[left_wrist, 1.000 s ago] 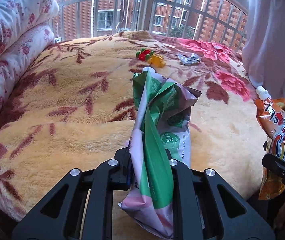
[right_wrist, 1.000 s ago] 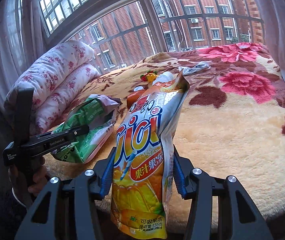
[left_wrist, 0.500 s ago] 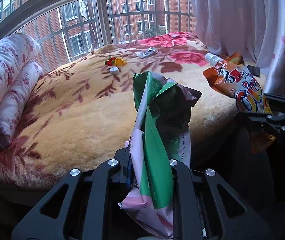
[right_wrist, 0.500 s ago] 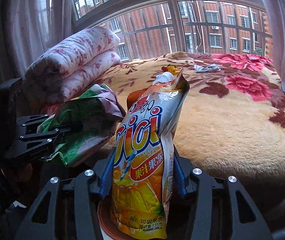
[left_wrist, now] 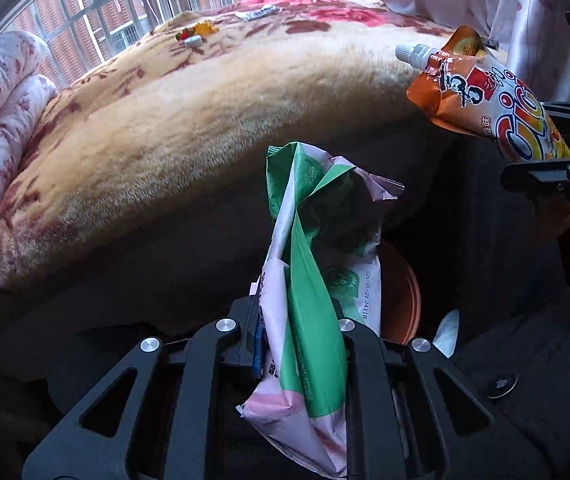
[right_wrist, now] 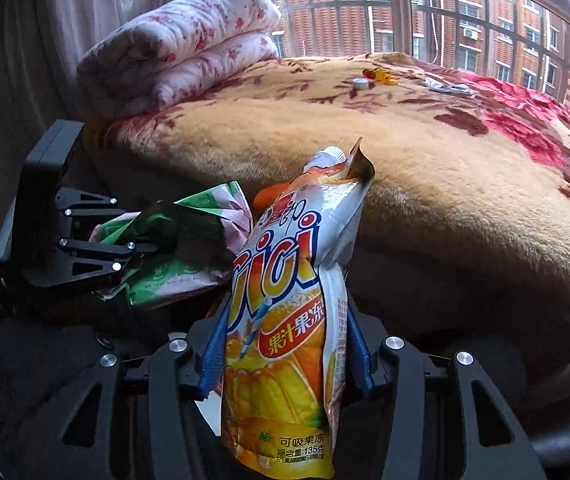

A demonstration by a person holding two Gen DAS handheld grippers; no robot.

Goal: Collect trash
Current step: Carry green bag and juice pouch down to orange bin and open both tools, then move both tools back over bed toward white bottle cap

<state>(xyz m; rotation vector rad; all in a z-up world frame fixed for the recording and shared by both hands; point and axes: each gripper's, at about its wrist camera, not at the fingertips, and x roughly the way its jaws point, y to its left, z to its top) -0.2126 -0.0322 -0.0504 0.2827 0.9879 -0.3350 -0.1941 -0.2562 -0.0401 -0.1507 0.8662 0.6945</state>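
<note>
My left gripper [left_wrist: 299,320] is shut on a crumpled green and white wrapper [left_wrist: 313,264], held low beside the bed over a dim orange bin [left_wrist: 401,300]. The wrapper also shows in the right wrist view [right_wrist: 173,248], with the left gripper [right_wrist: 133,250] at the left. My right gripper [right_wrist: 285,344] is shut on an orange jelly pouch [right_wrist: 285,320] with a white spout. The pouch shows at the right of the left wrist view [left_wrist: 497,104], held by the right gripper [left_wrist: 557,148]. A silver wrapper [right_wrist: 447,87] and a white cap [right_wrist: 360,83] lie on the bed.
The bed carries a cream blanket with red flowers [right_wrist: 425,160] and a folded floral quilt [right_wrist: 181,52] at its left end. A small red and yellow toy [right_wrist: 379,75] lies by the cap. A barred window [right_wrist: 465,20] and curtains stand behind. The floor beside the bed is dark.
Both grippers have dropped from bed height to below the bed's edge, each keeping its piece of trash. The orange bin has come into view under the green wrapper.
</note>
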